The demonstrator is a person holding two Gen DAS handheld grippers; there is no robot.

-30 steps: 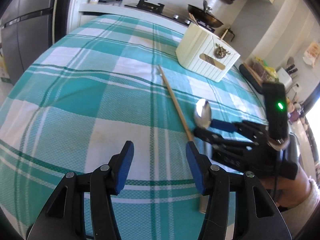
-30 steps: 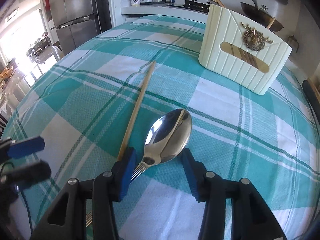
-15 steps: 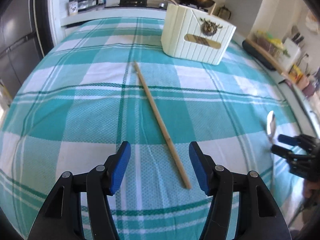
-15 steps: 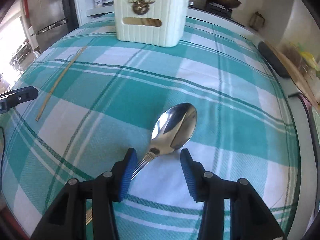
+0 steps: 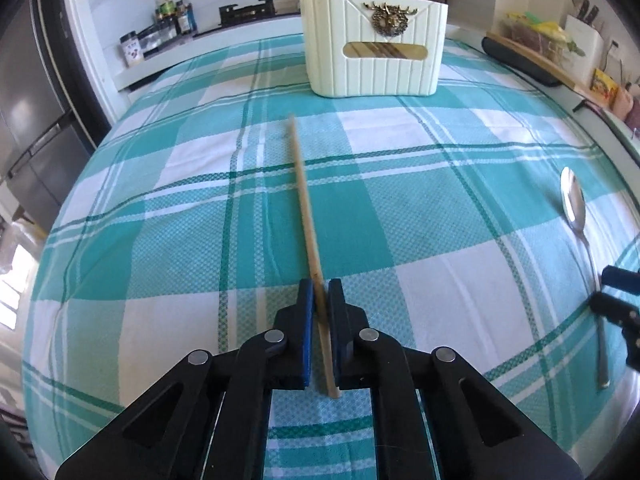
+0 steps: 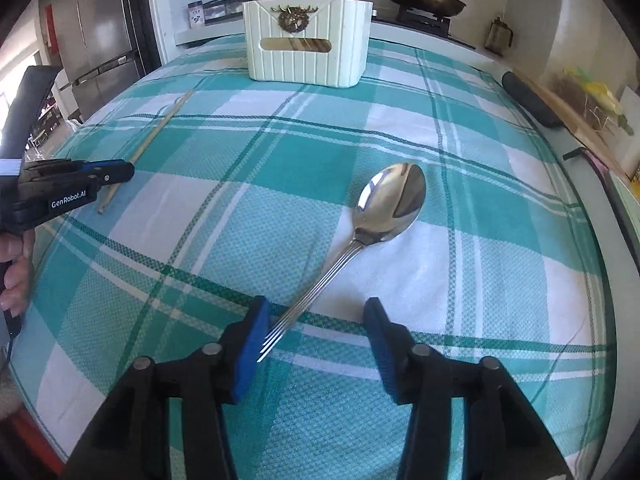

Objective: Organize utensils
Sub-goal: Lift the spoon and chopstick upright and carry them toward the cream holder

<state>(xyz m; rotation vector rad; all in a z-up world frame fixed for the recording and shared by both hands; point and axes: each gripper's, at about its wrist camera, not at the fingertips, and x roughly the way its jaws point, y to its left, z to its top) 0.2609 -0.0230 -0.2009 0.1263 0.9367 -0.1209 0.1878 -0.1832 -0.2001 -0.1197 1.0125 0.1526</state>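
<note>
Now left gripper point(image 5: 319, 294) fingers pinch one chopstick point(image 5: 305, 200); right gripper point(image 6: 316, 330) fingers spread around one spoon point(image 6: 390, 204)

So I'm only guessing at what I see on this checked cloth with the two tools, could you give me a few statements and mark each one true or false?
1. The left tool is shut on the chopstick. True.
2. The right tool is clamped on the spoon. False: its jaws stand wide open, with the spoon's handle running beside the left pad.
3. The cream holder lies tipped over on its side. False: it stands upright at the far end of the cloth.
4. The spoon's bowl points toward the holder. True.
5. The chopstick is already in the holder. False: it reaches out from the left tool, well short of the holder.
</note>
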